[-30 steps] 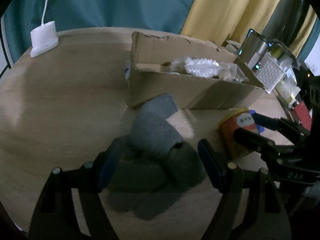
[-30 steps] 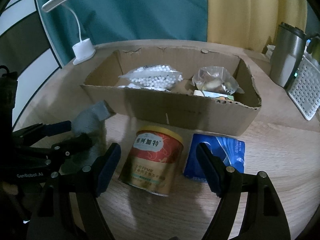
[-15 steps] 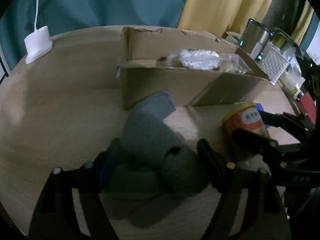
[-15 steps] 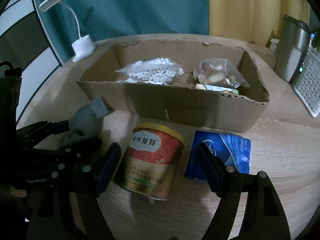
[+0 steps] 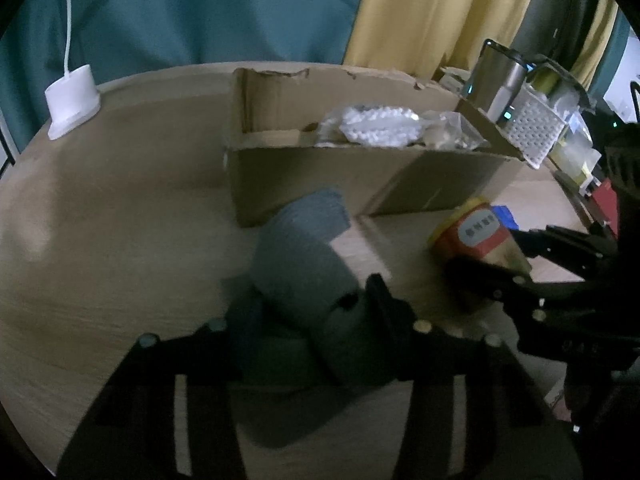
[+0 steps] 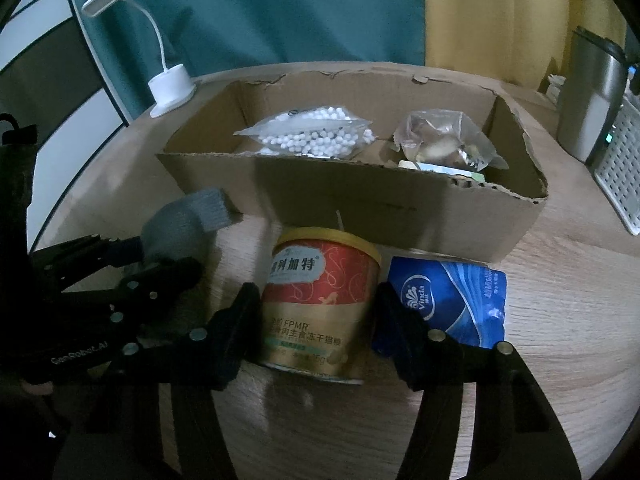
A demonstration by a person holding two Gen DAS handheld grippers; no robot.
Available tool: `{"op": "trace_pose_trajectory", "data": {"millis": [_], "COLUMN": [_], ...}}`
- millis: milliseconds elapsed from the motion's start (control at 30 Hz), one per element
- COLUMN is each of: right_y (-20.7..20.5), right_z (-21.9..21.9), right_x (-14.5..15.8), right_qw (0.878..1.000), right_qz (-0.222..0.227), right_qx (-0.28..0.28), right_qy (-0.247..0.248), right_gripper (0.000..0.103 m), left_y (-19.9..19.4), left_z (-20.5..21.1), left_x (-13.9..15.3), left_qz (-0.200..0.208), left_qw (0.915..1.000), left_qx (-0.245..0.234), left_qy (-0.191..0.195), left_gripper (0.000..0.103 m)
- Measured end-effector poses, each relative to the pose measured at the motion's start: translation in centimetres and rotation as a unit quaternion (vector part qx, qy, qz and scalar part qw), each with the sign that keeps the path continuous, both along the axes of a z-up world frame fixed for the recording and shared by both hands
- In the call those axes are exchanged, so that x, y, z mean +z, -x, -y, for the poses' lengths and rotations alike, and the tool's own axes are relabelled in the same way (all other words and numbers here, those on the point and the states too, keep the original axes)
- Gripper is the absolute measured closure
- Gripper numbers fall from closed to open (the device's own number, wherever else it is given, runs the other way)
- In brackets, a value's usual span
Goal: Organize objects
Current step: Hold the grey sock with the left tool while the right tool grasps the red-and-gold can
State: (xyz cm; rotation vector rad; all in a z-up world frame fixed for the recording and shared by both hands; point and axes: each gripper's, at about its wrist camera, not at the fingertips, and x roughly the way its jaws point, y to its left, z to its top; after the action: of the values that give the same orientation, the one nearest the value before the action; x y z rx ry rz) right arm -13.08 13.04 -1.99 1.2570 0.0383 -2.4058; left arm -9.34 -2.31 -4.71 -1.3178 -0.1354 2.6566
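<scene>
Grey knit cloth sits bunched between the fingers of my left tool, which is closed onto it, near the front left corner of the cardboard box on the counter. My right tool is pinched on the red and gold can, which stands just in front of the box's front wall, with the blue tissue pack touching my right finger. I judge the main risks to be these: the cloth's loose end may drag and snag on the box's torn rim, and the can may tilt or slip if my grip sits low on its smooth wall, or nudge the tissue pack. Compared with a second ago, both tools have narrowed from wide open onto their objects.
</scene>
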Motion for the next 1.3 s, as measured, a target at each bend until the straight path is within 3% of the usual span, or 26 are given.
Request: {"op": "trace_pose_trajectory", "data": {"millis": [1300], "right_y": [-0.7], "right_z": [-2.3], "right_x": [5.5], "right_qw": [0.997], "right_qz": [-0.07], "right_qx": [-0.018], "right_qy": [0.018], "right_gripper": [0.041], "left_y": [-1.1], "left_z": [-0.3], "left_x": [8.2], "left_qz": [-0.107], "left_qw": [0.9935], "left_qx": [-0.029], "left_qy": [-0.025], "left_gripper": [0.055]}}
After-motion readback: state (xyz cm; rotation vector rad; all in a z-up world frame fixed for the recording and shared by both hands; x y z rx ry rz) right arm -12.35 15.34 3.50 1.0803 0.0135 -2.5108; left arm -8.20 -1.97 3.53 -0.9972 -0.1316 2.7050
